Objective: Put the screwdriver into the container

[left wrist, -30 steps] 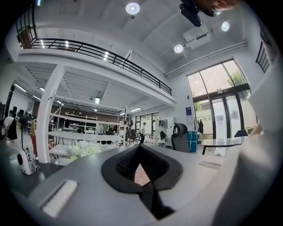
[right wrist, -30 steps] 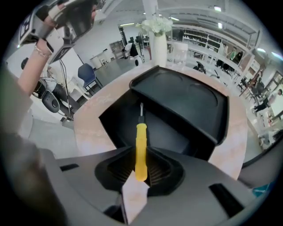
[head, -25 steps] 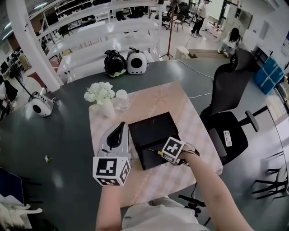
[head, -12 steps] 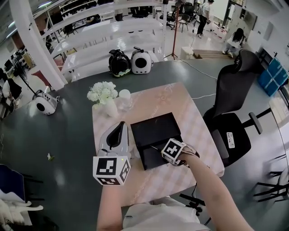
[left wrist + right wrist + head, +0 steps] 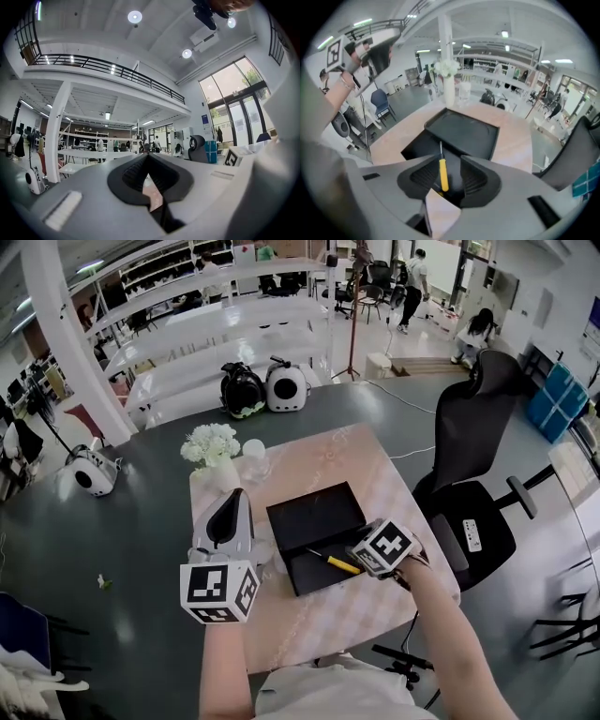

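Note:
The yellow-handled screwdriver [image 5: 337, 564] lies in the nearer half of the open black container [image 5: 302, 579], tip pointing left. The container's other flat half [image 5: 315, 513] lies just behind it. My right gripper [image 5: 364, 555] is at the screwdriver's handle end, its jaws opening. In the right gripper view the screwdriver [image 5: 443, 172] lies between the jaws with room on both sides, and the pads [image 5: 476, 177] do not press on it. My left gripper [image 5: 235, 498] rests left of the container, jaws together and empty; in its own view the left gripper [image 5: 146, 156] points up.
A pink cloth [image 5: 394, 498] covers the table under the container. A vase of white flowers [image 5: 212, 446] and a glass [image 5: 253, 456] stand at its far left. Two round cases [image 5: 264, 387] sit further back. A black office chair [image 5: 469, 474] stands to the right.
My right gripper has opened and drawn back to the right. The screwdriver, earlier mostly hidden under it, now lies free in the container. The left gripper has hardly moved.

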Demonstrator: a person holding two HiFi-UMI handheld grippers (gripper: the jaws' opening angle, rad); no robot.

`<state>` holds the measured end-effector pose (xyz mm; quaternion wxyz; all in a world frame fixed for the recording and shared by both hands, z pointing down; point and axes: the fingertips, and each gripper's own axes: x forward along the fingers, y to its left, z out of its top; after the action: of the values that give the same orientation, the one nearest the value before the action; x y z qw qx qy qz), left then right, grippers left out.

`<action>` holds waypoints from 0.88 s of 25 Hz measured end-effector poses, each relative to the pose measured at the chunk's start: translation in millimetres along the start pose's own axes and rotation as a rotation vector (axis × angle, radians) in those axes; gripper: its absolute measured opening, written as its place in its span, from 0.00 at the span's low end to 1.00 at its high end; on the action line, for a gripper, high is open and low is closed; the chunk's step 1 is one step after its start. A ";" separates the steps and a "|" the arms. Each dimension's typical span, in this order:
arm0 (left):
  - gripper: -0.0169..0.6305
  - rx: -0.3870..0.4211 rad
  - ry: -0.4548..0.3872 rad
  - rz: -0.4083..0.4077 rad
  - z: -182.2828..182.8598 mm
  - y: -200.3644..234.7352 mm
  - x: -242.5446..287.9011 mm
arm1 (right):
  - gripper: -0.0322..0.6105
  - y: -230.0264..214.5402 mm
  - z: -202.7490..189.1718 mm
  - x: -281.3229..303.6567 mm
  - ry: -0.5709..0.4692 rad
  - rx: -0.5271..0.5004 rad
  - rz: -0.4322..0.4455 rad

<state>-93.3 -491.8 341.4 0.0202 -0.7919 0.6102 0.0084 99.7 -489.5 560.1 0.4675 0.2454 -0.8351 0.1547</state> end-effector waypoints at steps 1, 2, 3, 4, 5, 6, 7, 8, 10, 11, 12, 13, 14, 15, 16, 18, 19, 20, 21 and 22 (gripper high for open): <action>0.04 0.004 -0.011 0.000 5.1 -0.5 -1.3 | 0.26 -4.0 10.8 -17.1 -0.057 0.005 -0.033; 0.04 0.009 -0.022 0.000 10.3 -1.0 -2.6 | 0.24 -7.3 22.1 -35.1 -0.121 0.007 -0.067; 0.04 0.014 -0.033 0.000 15.8 -1.5 -4.0 | 0.21 -10.1 33.4 -53.9 -0.188 0.008 -0.104; 0.04 0.019 -0.045 0.000 21.7 -2.1 -5.5 | 0.17 -12.4 43.9 -73.0 -0.257 0.009 -0.144; 0.04 0.024 -0.058 0.000 27.8 -2.8 -7.1 | 0.13 -14.3 53.1 -92.0 -0.324 0.012 -0.184; 0.04 0.029 -0.070 0.000 33.7 -3.6 -8.6 | 0.11 -15.9 61.0 -110.6 -0.386 0.018 -0.226; 0.04 0.035 -0.083 0.000 39.4 -4.2 -10.0 | 0.10 -17.4 68.1 -128.9 -0.446 0.026 -0.268; 0.04 0.040 -0.095 0.000 45.0 -4.6 -11.4 | 0.07 -18.2 74.8 -147.2 -0.509 0.038 -0.310; 0.04 0.051 -0.122 0.001 56.1 -4.8 -14.0 | 0.06 -16.5 87.8 -182.9 -0.643 0.065 -0.373; 0.04 0.055 -0.136 0.000 61.7 -5.2 -15.3 | 0.06 -13.2 94.1 -200.0 -0.714 0.075 -0.389; 0.04 0.058 -0.151 -0.001 67.7 -6.1 -16.8 | 0.06 -8.8 99.7 -216.7 -0.784 0.079 -0.399; 0.04 0.062 -0.167 -0.002 74.1 -7.4 -18.6 | 0.06 -3.9 104.5 -233.4 -0.849 0.079 -0.408; 0.04 0.066 -0.183 -0.003 81.0 -9.0 -20.7 | 0.06 1.1 108.5 -250.0 -0.907 0.077 -0.422; 0.04 0.070 -0.199 -0.004 88.0 -10.4 -22.9 | 0.06 5.8 111.9 -266.5 -0.959 0.072 -0.444; 0.04 0.073 -0.214 -0.004 94.9 -11.4 -25.2 | 0.06 10.5 114.9 -282.4 -1.004 0.065 -0.471; 0.04 0.075 -0.242 -0.007 107.3 -13.1 -29.2 | 0.06 18.9 119.2 -309.2 -1.078 0.048 -0.532; 0.04 0.077 -0.254 -0.012 112.5 -14.0 -30.9 | 0.06 22.1 120.2 -319.2 -1.101 0.041 -0.565; 0.04 0.079 -0.264 -0.014 116.7 -14.9 -32.5 | 0.06 24.2 120.6 -327.1 -1.115 0.034 -0.601; 0.04 0.081 -0.271 -0.016 120.0 -15.7 -33.9 | 0.06 25.3 120.2 -333.3 -1.120 0.027 -0.639; 0.04 0.084 -0.277 -0.018 122.4 -16.5 -35.2 | 0.06 25.6 119.4 -338.2 -1.121 0.022 -0.675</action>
<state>-84.9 -448.4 220.8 0.1373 -0.7872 0.5942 0.0920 151.1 -436.8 208.1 -0.0182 0.5421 -0.8278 -0.1433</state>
